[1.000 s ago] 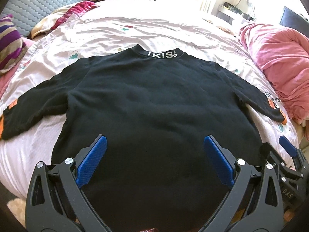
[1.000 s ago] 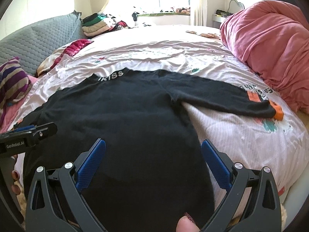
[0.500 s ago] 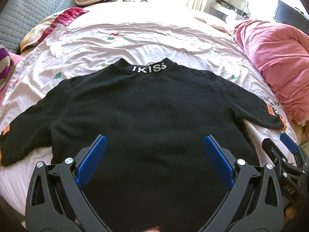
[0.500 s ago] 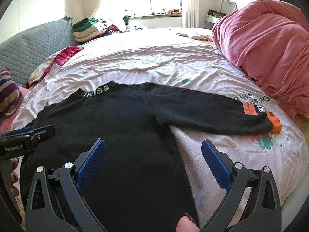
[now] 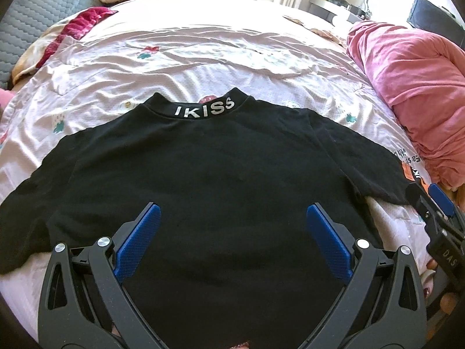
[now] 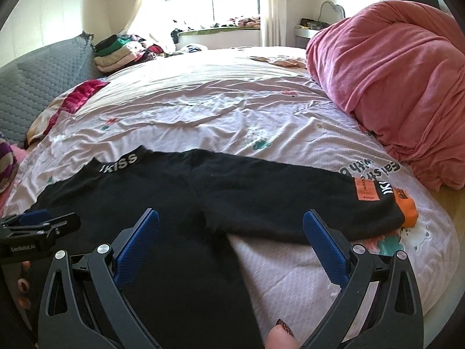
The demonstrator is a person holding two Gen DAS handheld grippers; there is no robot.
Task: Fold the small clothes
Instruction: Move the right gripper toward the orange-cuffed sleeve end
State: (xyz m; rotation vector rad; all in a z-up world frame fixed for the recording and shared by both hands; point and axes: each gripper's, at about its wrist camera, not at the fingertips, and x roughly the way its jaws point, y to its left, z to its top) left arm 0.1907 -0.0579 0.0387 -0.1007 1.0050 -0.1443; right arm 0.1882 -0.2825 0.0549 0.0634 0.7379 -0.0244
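The black sweater (image 5: pixel 209 174) lies flat on the bedsheet (image 5: pixel 203 52); it looks soft, light and floppy; its orange cuff (image 6: pixel 407 203) suits pinching; left gripper (image 5: pixel 232 241) and right gripper (image 6: pixel 229 241) hover spread, empty.

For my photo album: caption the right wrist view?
Open right gripper above a black sweater spread on the bed.

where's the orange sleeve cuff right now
In the right wrist view, the orange cuff lies far right on the bedsheet, ending the black sweater sleeve below the pink blanket.
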